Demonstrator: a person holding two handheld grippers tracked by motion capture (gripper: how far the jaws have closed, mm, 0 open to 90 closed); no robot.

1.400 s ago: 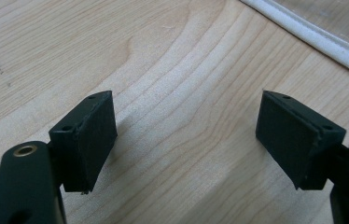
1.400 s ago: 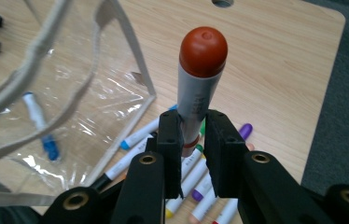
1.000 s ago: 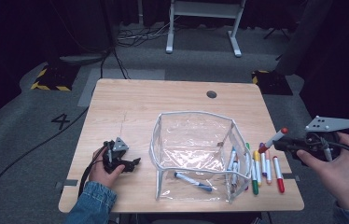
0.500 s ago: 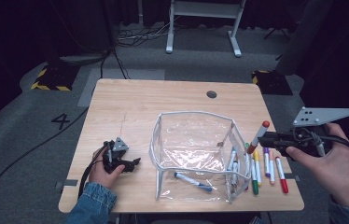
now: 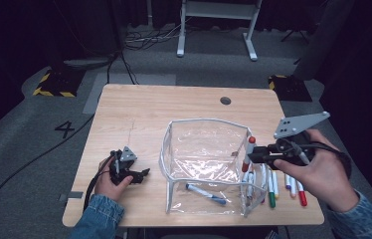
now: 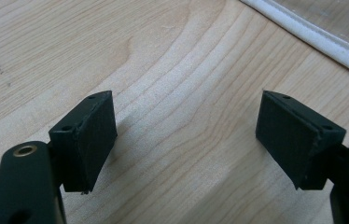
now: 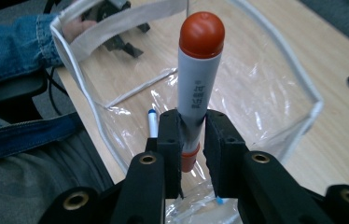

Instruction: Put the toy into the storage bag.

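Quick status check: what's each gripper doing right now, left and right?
Left gripper: open, nothing between its fingers, resting on the table.
Right gripper: closed on the red-capped marker, at the clear pouch.

Pouch (image 5: pixel 206 149) sits mid-worktop (image 5: pixel 174 107) toward the near edge — one marker (image 5: pixel 205 193) in it. Loose markers (image 5: pixel 286 184) lie right of pouch by the near right corner — held marker (image 5: pixel 248 153) over its right rim.
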